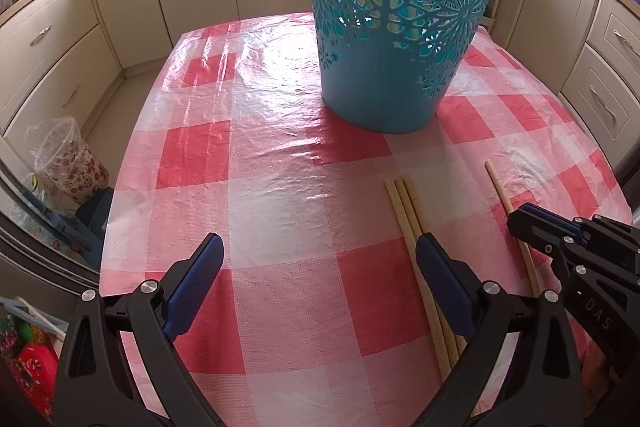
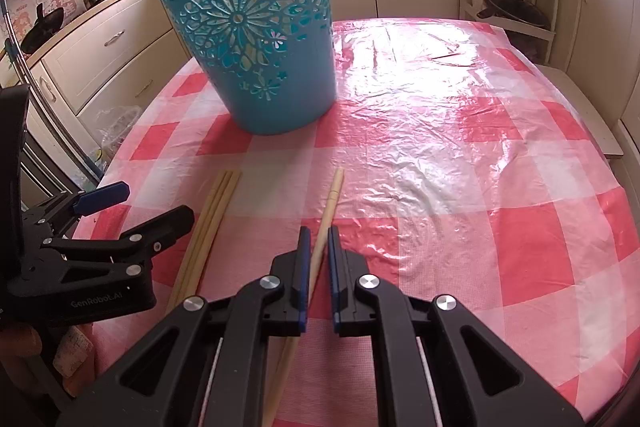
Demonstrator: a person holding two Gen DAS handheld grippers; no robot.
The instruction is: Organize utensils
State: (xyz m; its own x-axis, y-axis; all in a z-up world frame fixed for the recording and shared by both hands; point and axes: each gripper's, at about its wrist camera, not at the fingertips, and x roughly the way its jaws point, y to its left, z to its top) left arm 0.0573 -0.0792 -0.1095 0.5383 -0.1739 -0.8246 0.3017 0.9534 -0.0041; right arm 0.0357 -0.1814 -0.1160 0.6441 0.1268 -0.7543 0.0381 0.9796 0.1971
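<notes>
The right gripper (image 2: 317,239) was clamped on a single chopstick (image 2: 335,187), best lifted level toward the blue basket (image 2: 256,27), while the left gripper (image 1: 320,259) was held wide.

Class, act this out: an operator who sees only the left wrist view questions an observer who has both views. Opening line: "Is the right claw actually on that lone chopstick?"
Observer: Yes. In the right wrist view the lone chopstick runs between the right claw's pads, which are closed on it.
Operator: My view cuts off the basket's top. Can you see it?
Observer: Yes, the blue basket stands upright and its near rim shows.
Operator: How does my left claw sit by the three chopsticks?
Observer: The left claw is open, with one finger just beside the three chopsticks and none of them between its fingers.
</notes>
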